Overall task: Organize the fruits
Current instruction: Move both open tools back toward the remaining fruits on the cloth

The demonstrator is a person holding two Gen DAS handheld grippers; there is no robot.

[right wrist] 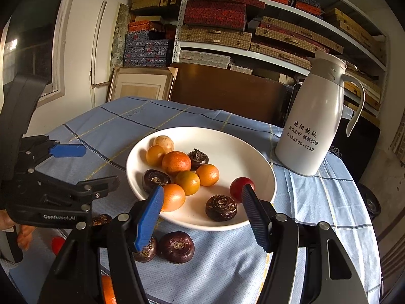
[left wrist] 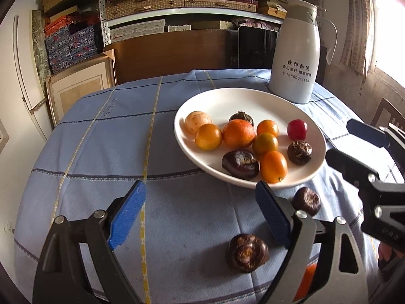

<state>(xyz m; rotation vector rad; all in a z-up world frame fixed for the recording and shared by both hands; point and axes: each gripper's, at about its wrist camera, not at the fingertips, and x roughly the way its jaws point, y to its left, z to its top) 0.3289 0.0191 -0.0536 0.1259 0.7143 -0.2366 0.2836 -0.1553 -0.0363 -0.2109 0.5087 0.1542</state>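
Note:
A white plate [left wrist: 253,98] [right wrist: 227,136] on the blue tablecloth holds several orange fruits [left wrist: 238,133] [right wrist: 176,162], dark water chestnuts [left wrist: 240,164] [right wrist: 221,207], a red fruit [left wrist: 297,129] [right wrist: 239,185] and a pale round fruit [left wrist: 197,122]. Loose water chestnuts lie on the cloth in front of the plate [left wrist: 246,252] [left wrist: 306,201] [right wrist: 176,247]. My left gripper [left wrist: 201,214] is open and empty, above the cloth just before the plate. My right gripper [right wrist: 202,215] is open and empty over the plate's near rim. An orange fruit [left wrist: 305,282] shows partly behind the left gripper's arm.
A white thermos jug [left wrist: 296,58] [right wrist: 314,124] stands behind the plate on the right. The round table's edge curves on all sides. A wooden chair back [right wrist: 227,88], picture frame [left wrist: 81,83] and shelves of boxes stand behind the table.

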